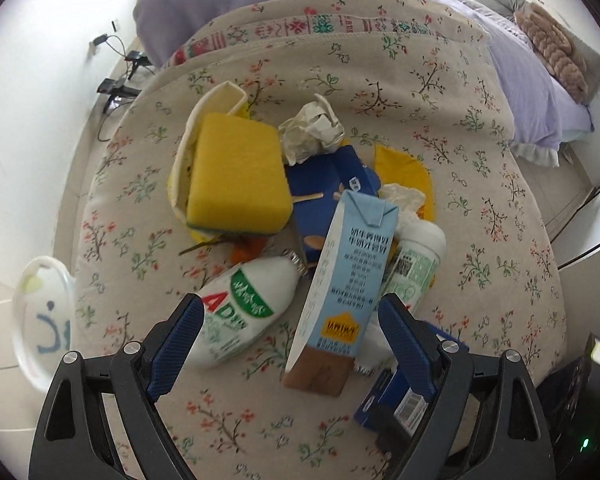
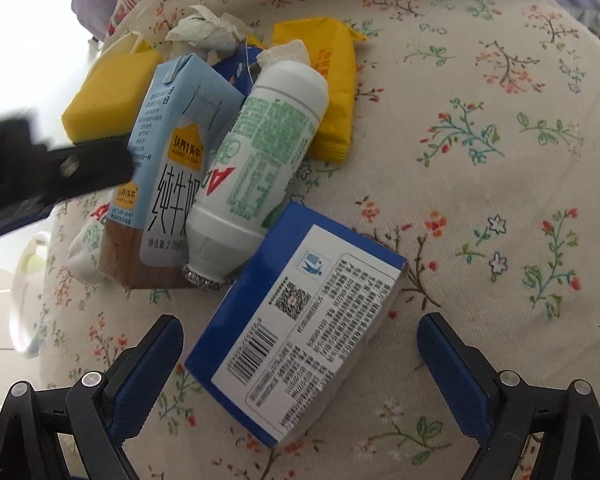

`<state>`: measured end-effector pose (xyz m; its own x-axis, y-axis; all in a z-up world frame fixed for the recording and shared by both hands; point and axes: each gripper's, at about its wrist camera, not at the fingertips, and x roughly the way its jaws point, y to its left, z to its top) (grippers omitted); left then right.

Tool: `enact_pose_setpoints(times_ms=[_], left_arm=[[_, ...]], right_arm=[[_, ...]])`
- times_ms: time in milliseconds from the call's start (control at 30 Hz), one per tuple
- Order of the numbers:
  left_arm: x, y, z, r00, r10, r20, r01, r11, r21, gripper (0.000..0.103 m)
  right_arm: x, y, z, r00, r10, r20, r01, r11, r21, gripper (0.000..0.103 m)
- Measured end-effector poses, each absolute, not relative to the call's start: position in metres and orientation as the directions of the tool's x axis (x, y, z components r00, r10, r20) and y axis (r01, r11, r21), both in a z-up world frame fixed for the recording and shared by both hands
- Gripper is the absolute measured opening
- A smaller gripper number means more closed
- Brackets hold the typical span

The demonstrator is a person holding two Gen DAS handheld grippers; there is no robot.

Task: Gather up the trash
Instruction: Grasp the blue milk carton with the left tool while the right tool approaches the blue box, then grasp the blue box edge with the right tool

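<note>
**Two open claws close in on a heap of trash**

The left claw (image 1: 290, 320) is spread wide around the leaning milk carton (image 1: 342, 276), ready to pinch it. The right claw (image 2: 298, 344), also apart and empty, straddles the blue box (image 2: 296, 320). Bottles (image 2: 260, 160), sponge (image 1: 236, 176) and crumpled paper (image 1: 312, 128) lie piled together on the floral bedcover (image 1: 480, 200).

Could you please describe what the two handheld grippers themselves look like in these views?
Both the left gripper and the right gripper have black plastic frames with triangular cut-outs, round silver screw heads, and two fingers lined with ribbed blue pads. No cables or sleeves show.
</note>
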<state>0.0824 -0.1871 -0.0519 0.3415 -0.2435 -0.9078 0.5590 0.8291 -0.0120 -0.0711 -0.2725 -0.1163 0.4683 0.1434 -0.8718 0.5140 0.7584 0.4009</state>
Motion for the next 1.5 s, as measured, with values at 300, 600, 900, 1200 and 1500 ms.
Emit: enact_pose_setpoints(times_ms=[300,600,900,1200,1500], left_arm=[[0.093,-0.198,-0.076,0.253,-0.296,-0.921,0.573,0.813,-0.104,0.043],[0.083,-0.178,-0.052,0.285,-0.371,-0.884,0.580,0.801,-0.150,0.041],[0.074,-0.141,-0.025,0.295,-0.467,-0.834,0.558,0.792,-0.247,0.041],[0.086,-0.092,-0.024,0.313,-0.470,-0.825,0.492,0.824,-0.283,0.041],[0.091,-0.052,-0.023,0.338,-0.478,-0.811,0.442,0.841,-0.312,0.041]], right_arm=[[-0.051,-0.254,-0.115,0.430,0.013,-0.903,0.503,0.827,0.252,0.085],[-0.068,-0.279,-0.109,0.456,0.029,-0.890,0.539,0.786,0.302,0.060],[-0.083,-0.293,-0.089,0.523,-0.022,-0.852,0.548,0.774,0.317,0.020],[-0.078,-0.290,-0.087,0.538,-0.022,-0.842,0.525,0.790,0.315,0.008],[-0.074,-0.276,-0.045,0.625,-0.098,-0.775,0.436,0.867,0.242,0.001]])
